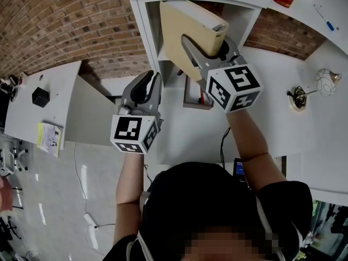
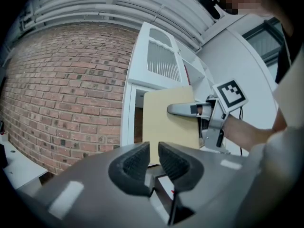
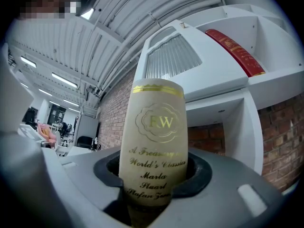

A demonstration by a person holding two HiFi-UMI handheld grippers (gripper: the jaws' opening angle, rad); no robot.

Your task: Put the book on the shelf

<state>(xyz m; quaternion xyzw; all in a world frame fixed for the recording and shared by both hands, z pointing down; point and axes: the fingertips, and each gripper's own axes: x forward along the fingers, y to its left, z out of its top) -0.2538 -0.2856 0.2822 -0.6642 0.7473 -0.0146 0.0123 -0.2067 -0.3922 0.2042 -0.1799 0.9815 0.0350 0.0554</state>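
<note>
Brick wall (image 1: 60,31): biggest thing in head view, from 9 round to 11 o'clock, and behind everything in the left gripper view.

White shelf (image 1: 142,31) at 12 o'clock, up against the brick, one open compartment facing the person. Seen tall in the left gripper view (image 2: 156,56) and overhead in the right gripper view (image 3: 199,75), with a red book (image 3: 235,51) lying on an upper level at 1 o'clock.

White desk (image 1: 283,64) from 1 to 4 o'clock. Second, smaller side desk (image 1: 32,107) at 9 o'clock, well apart.

Book (image 1: 182,31), beige, at 12 o'clock, upright, off every surface, at the mouth of the open compartment; cannot tell whether any of it is past the opening. Flat cover toward the left gripper view (image 2: 166,122); gold-lettered spine dead centre in the right gripper view (image 3: 154,141).

Right tongs (image 1: 209,42) clamped on that book, one jaw on each cover, spine toward the camera (image 3: 154,175). One jaw lying across the cover in the left gripper view (image 2: 190,110).

Left tongs (image 1: 149,83) at 10 o'clock from the person's head, just left of the book, not touching it. Narrow, pads almost together, nothing between them (image 2: 153,158).

Small items: black box (image 1: 40,97) and printed booklet (image 1: 49,138) on the side desk; wire stand (image 1: 298,98) at 3 o'clock; pen (image 1: 323,16) at 2 o'clock.
</note>
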